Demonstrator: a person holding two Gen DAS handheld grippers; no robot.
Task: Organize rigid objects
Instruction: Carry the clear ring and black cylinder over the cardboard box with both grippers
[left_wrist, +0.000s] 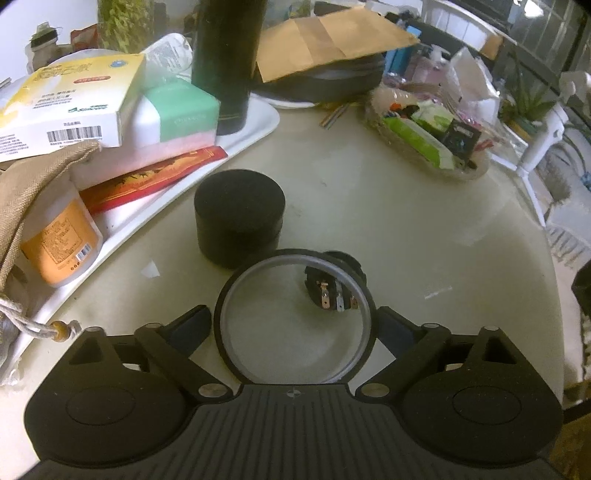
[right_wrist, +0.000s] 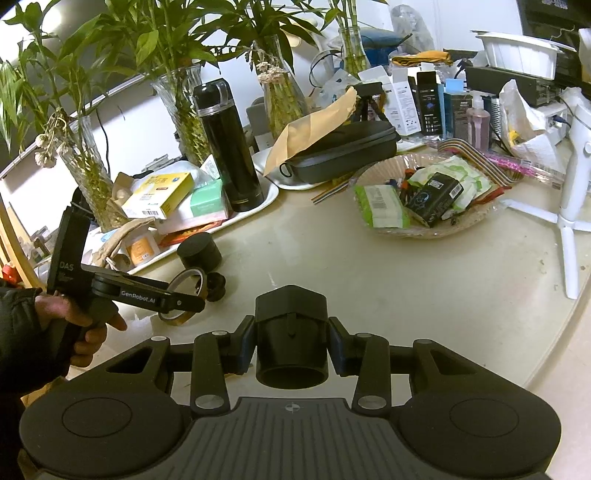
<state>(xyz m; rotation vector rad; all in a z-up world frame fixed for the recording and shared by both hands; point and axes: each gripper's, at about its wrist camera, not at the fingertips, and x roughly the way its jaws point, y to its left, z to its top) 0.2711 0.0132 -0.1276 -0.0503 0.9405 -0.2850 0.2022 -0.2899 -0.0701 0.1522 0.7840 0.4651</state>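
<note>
Left tongs (left_wrist: 295, 328) spread wide around a tape roll (left_wrist: 293, 317) standing on edge on the counter (left_wrist: 424, 229); whether the pads touch the roll can't be told. Black can (left_wrist: 239, 218) and a plug (left_wrist: 332, 291) sit just beyond. Right tongs (right_wrist: 291, 347) pinch a black adapter (right_wrist: 291, 332) above the counter.

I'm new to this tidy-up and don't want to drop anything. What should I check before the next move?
1. Left hand-held gripper grips the tape roll: ok, pads meet both sides.
2. Right hand-held gripper grips the black fitting: ok.
3. Clear path ahead of the roll: not ok, the black canister and plug sit close.
4. Free room on the white tray: cannot tell, it looks crowded.
</note>
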